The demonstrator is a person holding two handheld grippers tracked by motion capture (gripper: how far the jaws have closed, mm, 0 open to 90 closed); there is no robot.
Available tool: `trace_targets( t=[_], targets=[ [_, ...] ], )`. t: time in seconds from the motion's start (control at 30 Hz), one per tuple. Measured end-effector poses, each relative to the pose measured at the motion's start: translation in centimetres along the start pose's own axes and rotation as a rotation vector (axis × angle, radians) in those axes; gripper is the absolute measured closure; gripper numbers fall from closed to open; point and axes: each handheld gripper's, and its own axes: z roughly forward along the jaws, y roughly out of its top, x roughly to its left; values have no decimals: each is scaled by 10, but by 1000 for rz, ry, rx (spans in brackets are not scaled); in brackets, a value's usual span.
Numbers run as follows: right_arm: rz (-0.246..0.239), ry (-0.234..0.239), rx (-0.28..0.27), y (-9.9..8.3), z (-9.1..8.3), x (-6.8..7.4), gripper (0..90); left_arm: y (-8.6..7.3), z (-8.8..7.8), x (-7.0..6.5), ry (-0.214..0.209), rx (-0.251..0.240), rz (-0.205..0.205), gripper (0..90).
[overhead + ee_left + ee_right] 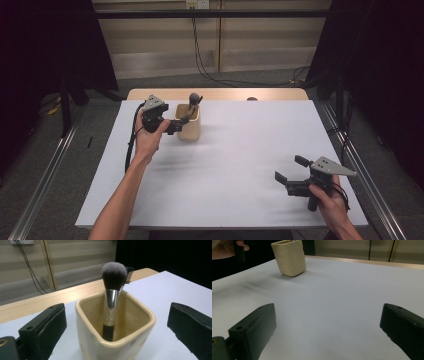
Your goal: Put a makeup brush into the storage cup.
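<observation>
**Fingers wide at the cup: tip-over is the worry**

Fingers (42,332) of my left gripper (176,124) stand wide, one on each side of the cream cup (113,327), pads clear of its walls and holding nothing. That cup sits toward the far left of the worktop (240,165), with a makeup brush (113,287) upright inside and a small comb (128,271) behind it. I judge the main risk to be a careless withdrawal: a finger catching the rim could tip the cup and spill the brush. The brush head stands above the rim, so a sideways sweep could knock it too. My right gripper (290,175) rests near the right edge, its fingers also wide and holding nothing, well apart from the cup. Bare worktop lies between them, so nothing blocks either hand.
</observation>
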Motion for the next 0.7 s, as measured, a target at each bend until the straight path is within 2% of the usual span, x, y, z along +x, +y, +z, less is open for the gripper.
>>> trace_targets(
  t=[0.03,0.07,0.13,0.2,0.27,0.43,0.6,0.63,0.7],
  targets=[
    [1,-3,2,0,-1,1,6,-1,-2,-1,-1,-12,-8,23],
    [0,-4,0,0,-1,1,6,-1,-4,-1,-7,-3,-10,23],
    [-3,-6,-3,0,-1,1,6,-2,-9,-4,-3,-13,1,23],
    [1,-5,1,1,0,2,6,-3,-12,-5,-17,-9,-11,23],
    [-6,-6,3,0,1,3,6,-5,-17,-7,-14,-16,-16,23],
    [-7,-7,2,0,0,4,6,-10,-29,-9,11,-23,0,23],
    [-2,-14,-1,0,-1,3,6,-11,-40,-13,8,-31,5,24],
    [-4,-15,-2,0,-1,3,6,-11,-43,-13,18,-30,19,24],
    [-1,-20,-4,0,-1,3,6,-13,-48,-14,-4,-34,17,37]
  ],
)
